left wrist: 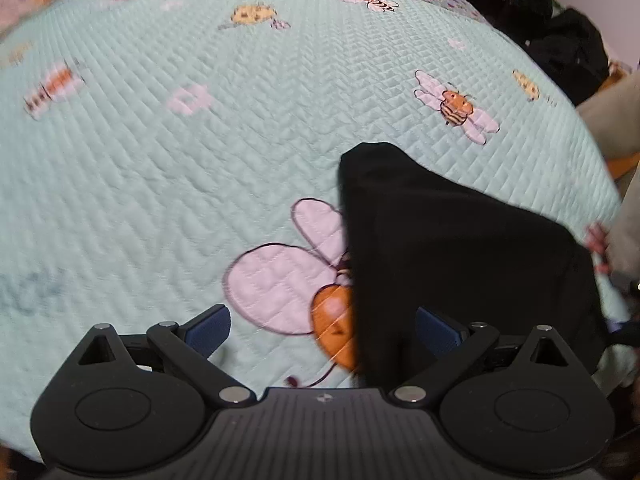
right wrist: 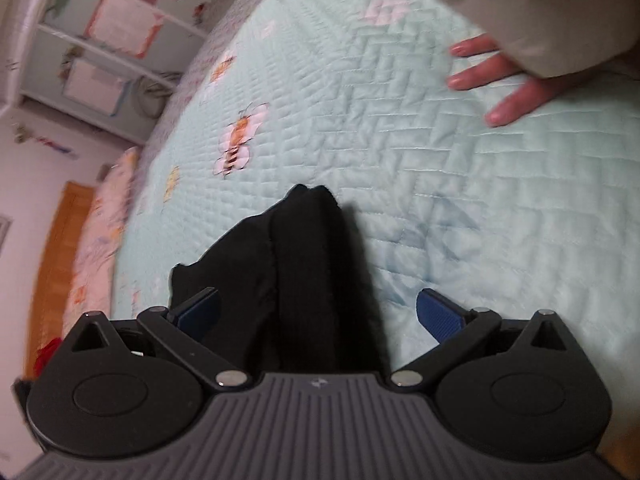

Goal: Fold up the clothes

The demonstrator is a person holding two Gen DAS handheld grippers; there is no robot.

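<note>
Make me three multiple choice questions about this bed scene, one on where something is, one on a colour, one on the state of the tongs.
1. Where does the black garment lie?
A. on the quilt
B. on a shelf
C. on the floor

2. What colour are the finger pads of the tongs?
A. red
B. blue
C. yellow

3. How do the right tongs stand?
A. shut on the garment
B. open, garment between the fingers
C. out of view

Answers: 1 A, the dark cloth rests on the pale green bee-print quilt. 2 B, both pads show blue. 3 B, the fingers are spread wide apart with cloth lying between them.
</note>
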